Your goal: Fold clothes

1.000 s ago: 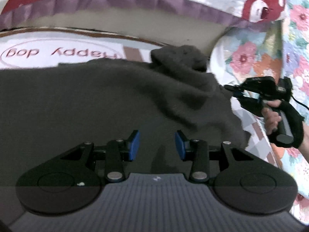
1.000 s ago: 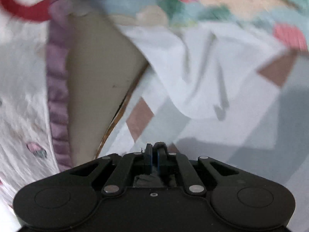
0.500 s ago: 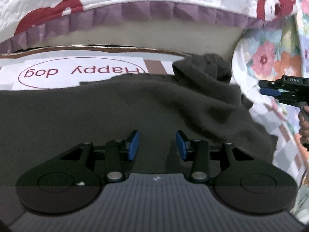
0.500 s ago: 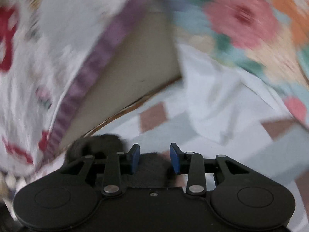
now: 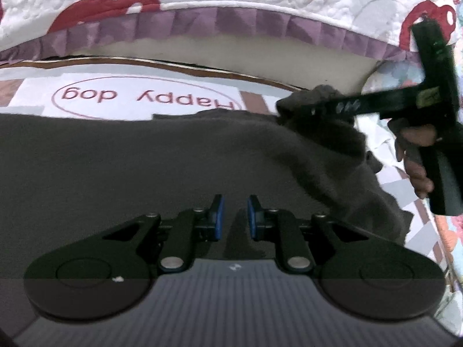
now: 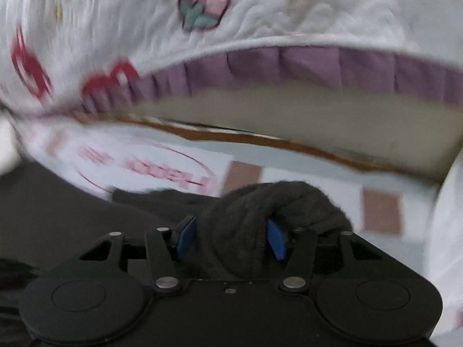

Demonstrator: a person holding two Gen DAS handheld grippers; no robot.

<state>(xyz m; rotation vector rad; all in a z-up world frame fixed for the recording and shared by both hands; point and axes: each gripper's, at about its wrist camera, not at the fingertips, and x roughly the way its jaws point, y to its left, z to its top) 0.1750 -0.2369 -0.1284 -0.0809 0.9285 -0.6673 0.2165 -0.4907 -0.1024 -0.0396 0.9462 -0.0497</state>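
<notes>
A dark grey knitted garment (image 5: 144,162) lies spread over the bed sheet. My left gripper (image 5: 233,217) hovers low over its near part, open, with only cloth beneath the blue pads. A bunched end of the garment (image 6: 260,217) rises at the far right corner. My right gripper (image 6: 231,238) stands wide open around that bunch, the cloth sitting between its blue pads (image 6: 186,238). In the left wrist view the right gripper (image 5: 285,110) reaches in from the right, held by a hand (image 5: 413,156).
The white sheet with a "Happy dog" print (image 5: 144,98) runs beyond the garment. A white quilt with a purple frill (image 5: 231,20) hangs over a beige mattress side (image 5: 260,55) at the back. A floral blanket (image 5: 445,231) lies on the right.
My right gripper swung from the right side, opened, and moved onto the bunched far corner of the garment. The left gripper stayed open over the cloth, its view shifting slightly.
</notes>
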